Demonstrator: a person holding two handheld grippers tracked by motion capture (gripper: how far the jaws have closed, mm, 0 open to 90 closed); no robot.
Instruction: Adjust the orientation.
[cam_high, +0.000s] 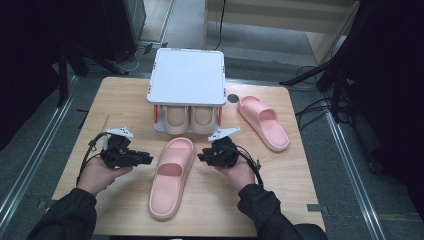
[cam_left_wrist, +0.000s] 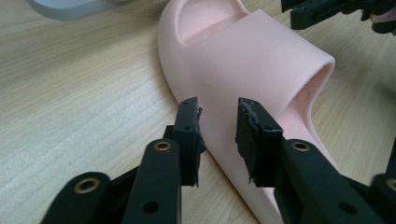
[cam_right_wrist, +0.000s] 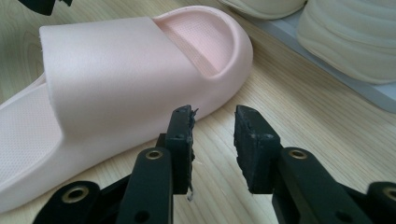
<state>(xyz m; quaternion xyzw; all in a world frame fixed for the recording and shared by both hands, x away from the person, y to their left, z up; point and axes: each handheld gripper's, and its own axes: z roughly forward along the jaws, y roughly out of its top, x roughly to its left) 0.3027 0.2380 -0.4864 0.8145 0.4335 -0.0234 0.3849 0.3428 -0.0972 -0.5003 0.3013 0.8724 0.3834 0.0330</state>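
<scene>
- Pink slipper (cam_high: 171, 177) flat on table (cam_high: 120, 100), between both grippers.
- Left gripper (cam_high: 148, 159) beside its left edge, jaws apart, empty.
- Right gripper (cam_high: 201, 157) beside its right edge, jaws apart, empty.

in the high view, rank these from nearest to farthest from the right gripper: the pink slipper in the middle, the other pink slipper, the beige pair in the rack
From the right gripper:
1. Middle pink slipper, right beside it, toward the table's centre.
2. Beige pair, just beyond it, under the white rack.
3. Other pink slipper, farther off, toward the table's right edge.
</scene>
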